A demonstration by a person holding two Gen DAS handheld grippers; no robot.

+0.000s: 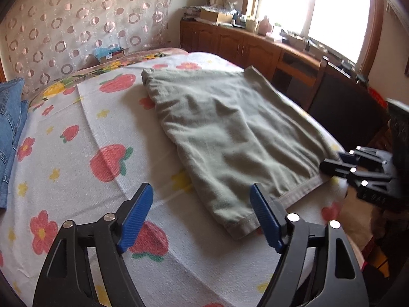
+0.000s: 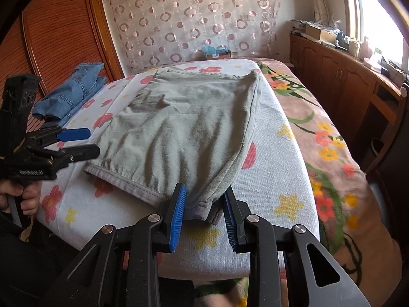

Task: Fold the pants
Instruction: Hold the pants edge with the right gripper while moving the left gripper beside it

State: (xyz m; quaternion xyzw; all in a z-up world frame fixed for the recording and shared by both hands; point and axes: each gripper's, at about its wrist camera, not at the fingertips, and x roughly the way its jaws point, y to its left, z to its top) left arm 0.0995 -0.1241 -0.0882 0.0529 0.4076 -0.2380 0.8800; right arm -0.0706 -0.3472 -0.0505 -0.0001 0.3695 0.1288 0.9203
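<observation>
Grey-green pants [image 1: 230, 128] lie folded flat on a white flowered towel [image 1: 76, 153] on the bed; they also show in the right wrist view [image 2: 179, 128]. My left gripper [image 1: 202, 199] is open, hovering at the pants' near hem corner, its right finger beside the hem. It shows from the side in the right wrist view [image 2: 87, 143], open. My right gripper [image 2: 204, 199] is open with its fingers on either side of the pants' near corner hem [image 2: 202, 209], and shows at the pants' right edge in the left wrist view [image 1: 334, 162].
Folded blue jeans [image 2: 74, 87] lie at the far left of the towel, also in the left wrist view [image 1: 10, 133]. A pink floral blanket [image 2: 332, 138] covers the bed's right side. A wooden cabinet [image 1: 242, 43] with clutter stands under the window. A patterned curtain [image 2: 194, 20] hangs behind.
</observation>
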